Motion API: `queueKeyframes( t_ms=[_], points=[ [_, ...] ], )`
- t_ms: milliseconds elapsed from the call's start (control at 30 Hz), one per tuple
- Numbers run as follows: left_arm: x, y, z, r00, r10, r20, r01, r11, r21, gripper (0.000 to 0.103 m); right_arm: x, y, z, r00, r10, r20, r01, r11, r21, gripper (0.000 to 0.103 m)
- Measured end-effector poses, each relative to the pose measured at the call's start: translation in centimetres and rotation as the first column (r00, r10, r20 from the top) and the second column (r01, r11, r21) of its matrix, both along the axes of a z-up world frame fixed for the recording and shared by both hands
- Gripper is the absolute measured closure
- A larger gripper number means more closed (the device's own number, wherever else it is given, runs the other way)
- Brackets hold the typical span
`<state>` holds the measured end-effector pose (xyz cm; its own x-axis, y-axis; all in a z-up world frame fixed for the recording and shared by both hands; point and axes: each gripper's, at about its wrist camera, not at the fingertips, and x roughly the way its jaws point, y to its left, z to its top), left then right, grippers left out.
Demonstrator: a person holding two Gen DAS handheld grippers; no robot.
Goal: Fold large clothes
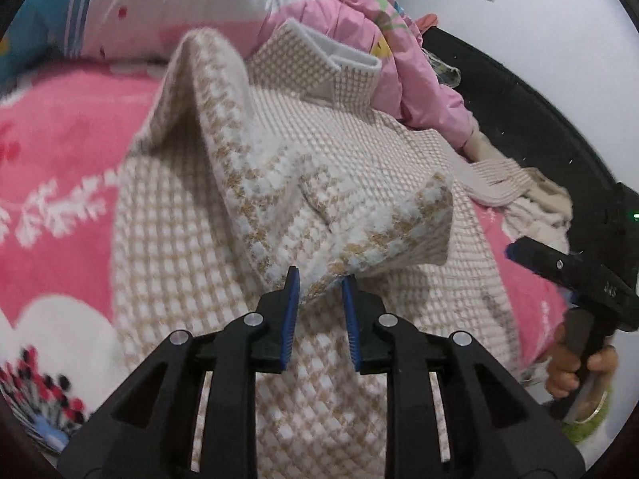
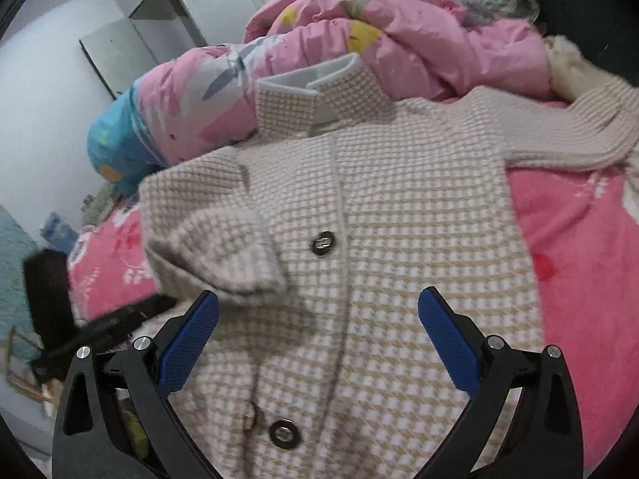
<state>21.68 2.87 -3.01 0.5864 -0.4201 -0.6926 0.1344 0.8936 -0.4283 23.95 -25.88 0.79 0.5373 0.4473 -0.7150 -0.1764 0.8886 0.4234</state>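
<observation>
Pinching a sleeve cuff of our houndstooth coat, our left gripper lifts it; our right gripper hangs wide over the pink blanket.

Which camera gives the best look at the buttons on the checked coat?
The right wrist view. It looks down on the coat front, showing one dark button mid-front and another button lower down. The left wrist view shows only folded cloth and collar, with no buttons visible.
</observation>
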Motion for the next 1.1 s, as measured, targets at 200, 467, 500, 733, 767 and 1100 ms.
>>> queueKeyframes(
  t_ms=[200, 467, 500, 733, 767, 1100],
  points=[
    [-0.6, -0.2, -1.6, 1.000, -0.002, -0.026, 0.004, 0.998, 0.056, 0.074, 1.8, 0.5, -2.3, 0.983, 0.103, -0.150, -0.055, 0.954, 0.295, 0.006],
    [-2.6, 0.6, -2.3, 0.999, 0.037, -0.004, -0.037, 0.998, 0.045, 0.015, 2.1, 2.9, -6.8, 0.914, 0.213, -0.345, 0.016, 0.831, 0.555, 0.012],
    [-2.9, 0.9, -2.2, 0.999, 0.047, 0.002, -0.048, 0.998, 0.050, 0.015, 2.1, 3.1, -7.0, 0.910, 0.209, -0.357, 0.028, 0.830, 0.557, 0.013],
    [-3.8, 2.3, -1.0, 0.986, 0.150, 0.067, -0.159, 0.973, 0.166, 0.015, 2.9, 4.7, -9.1, 0.888, 0.172, -0.426, 0.093, 0.841, 0.533, 0.029],
    [-3.6, 2.3, -1.2, 0.985, 0.163, 0.061, -0.172, 0.965, 0.199, 0.015, 3.0, 4.9, -9.2, 0.888, 0.163, -0.429, 0.096, 0.848, 0.521, 0.030],
    [-1.5, 4.9, -2.5, 0.945, 0.326, 0.033, -0.315, 0.880, 0.356, 0.015, 5.2, 9.2, -4.6, 0.960, 0.096, -0.262, -0.026, 0.965, 0.260, 0.092]
  ],
)
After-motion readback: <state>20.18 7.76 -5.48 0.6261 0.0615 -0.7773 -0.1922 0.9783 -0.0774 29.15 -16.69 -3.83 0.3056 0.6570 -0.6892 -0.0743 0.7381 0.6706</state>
